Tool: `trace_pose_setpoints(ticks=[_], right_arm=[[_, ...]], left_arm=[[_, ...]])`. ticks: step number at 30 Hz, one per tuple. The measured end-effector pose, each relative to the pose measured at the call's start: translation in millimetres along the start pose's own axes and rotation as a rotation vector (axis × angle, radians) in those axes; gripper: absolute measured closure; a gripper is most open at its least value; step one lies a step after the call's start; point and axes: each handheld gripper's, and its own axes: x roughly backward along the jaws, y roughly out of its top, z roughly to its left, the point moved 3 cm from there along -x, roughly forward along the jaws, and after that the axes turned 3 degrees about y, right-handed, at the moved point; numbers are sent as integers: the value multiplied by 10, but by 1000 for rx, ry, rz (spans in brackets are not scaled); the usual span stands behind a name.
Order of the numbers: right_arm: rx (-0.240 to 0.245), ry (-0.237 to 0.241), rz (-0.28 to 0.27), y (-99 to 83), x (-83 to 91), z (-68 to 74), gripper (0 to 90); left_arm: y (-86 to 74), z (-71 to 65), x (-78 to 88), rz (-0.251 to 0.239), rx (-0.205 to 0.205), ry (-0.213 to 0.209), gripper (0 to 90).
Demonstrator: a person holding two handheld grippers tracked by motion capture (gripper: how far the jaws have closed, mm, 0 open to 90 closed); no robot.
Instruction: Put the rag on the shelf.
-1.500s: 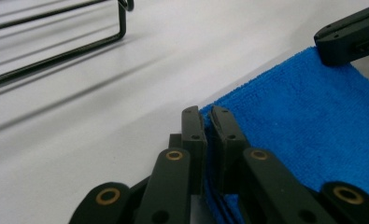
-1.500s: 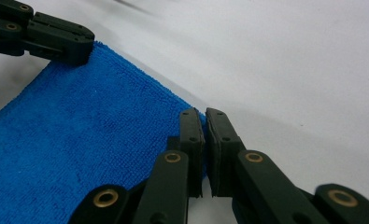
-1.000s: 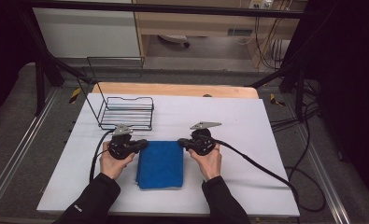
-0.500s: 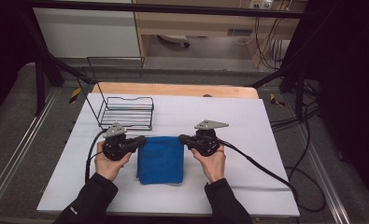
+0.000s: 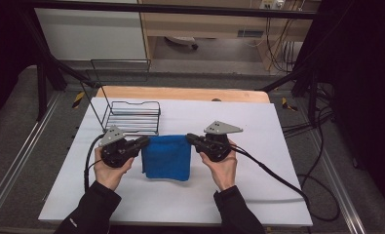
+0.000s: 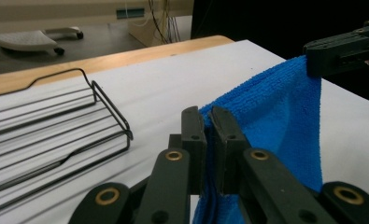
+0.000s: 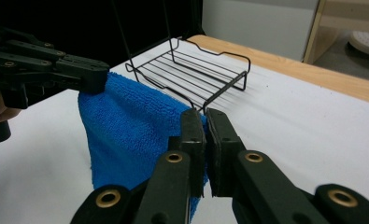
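Observation:
A blue folded cloth (image 5: 166, 156) hangs between my two grippers above the white table top (image 5: 258, 126). My left gripper (image 5: 144, 141) is shut on the cloth's upper left corner, and my right gripper (image 5: 190, 138) is shut on its upper right corner. In the left gripper view the cloth (image 6: 275, 116) stretches from my left gripper (image 6: 208, 114) to the other gripper's jaws at the top right. In the right gripper view the cloth (image 7: 126, 130) drapes down from my right gripper (image 7: 205, 116) toward the far gripper at the left. Its lower edge rests near the table.
A black wire rack (image 5: 131, 117) stands on the table behind the left gripper, also seen as wire rack (image 6: 46, 135) and wire rack (image 7: 196, 63). A wooden board (image 5: 180, 93) lines the table's far edge. Cables (image 5: 273, 170) trail from the grippers.
Both grippers have risen and moved away from the person, lifting the cloth's top edge off the table. The cloth went from lying flat to hanging.

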Motion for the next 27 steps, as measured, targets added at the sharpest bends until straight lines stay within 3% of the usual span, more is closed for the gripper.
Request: trace_pose_setpoints(ticks=[27], right_arm=[[88, -8, -114, 376, 32, 219, 872]], left_arm=[[244, 83, 275, -125, -4, 34, 845]])
